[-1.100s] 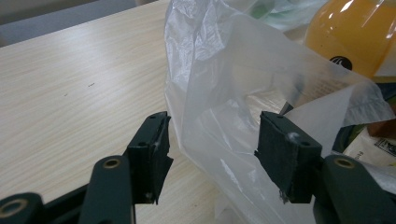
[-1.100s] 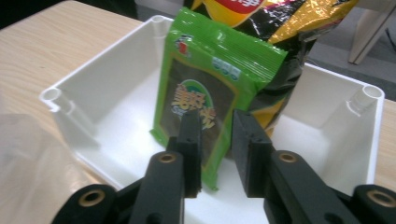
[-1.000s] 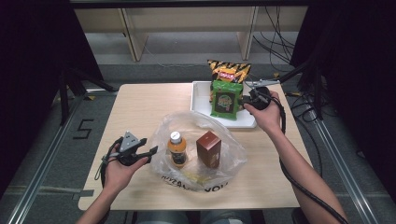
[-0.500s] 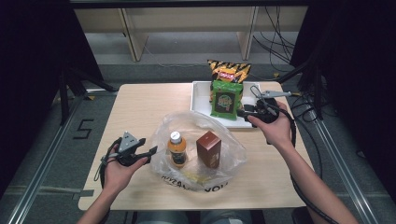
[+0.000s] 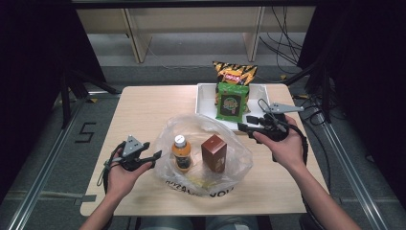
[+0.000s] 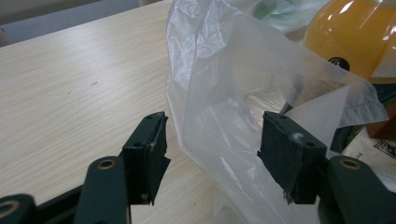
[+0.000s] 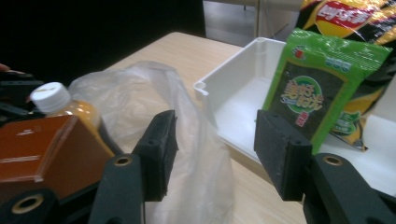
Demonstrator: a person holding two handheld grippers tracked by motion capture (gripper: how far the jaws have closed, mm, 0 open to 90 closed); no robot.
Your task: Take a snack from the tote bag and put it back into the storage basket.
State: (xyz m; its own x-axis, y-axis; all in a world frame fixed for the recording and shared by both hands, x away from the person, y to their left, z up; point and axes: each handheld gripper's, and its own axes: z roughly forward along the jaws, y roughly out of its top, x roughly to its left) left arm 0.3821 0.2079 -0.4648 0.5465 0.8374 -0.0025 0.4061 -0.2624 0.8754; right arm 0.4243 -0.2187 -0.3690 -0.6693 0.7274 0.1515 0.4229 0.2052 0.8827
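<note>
My left gripper [image 5: 155,155] gaped around the bag [image 5: 203,153] edge mid-table, pads not pressing. My right gripper [image 5: 243,123] had just been opening, empty, between bag and green packet [image 5: 232,100] in the tray [image 5: 206,98].

A clear plastic bag [image 5: 206,153] is spreading across the near middle of the tabletop [image 5: 143,110], with an orange bottle [image 5: 181,152] and a brown carton [image 5: 213,152] standing upright inside and blocking any straight pass across. Bag film is hanging between the spread fingers [image 6: 149,154] of the left gripper [image 5: 152,157]. Behind the bag, a white tray [image 5: 203,98] is walling off the far right, with a green packet [image 5: 231,100] and a chip bag [image 5: 233,73] standing in it. The right gripper [image 5: 245,123] is hovering in the narrow gap between bag and tray, its fingers [image 7: 159,154] having just been opening with nothing between them. The far left of the tabletop is lying bare.
</note>
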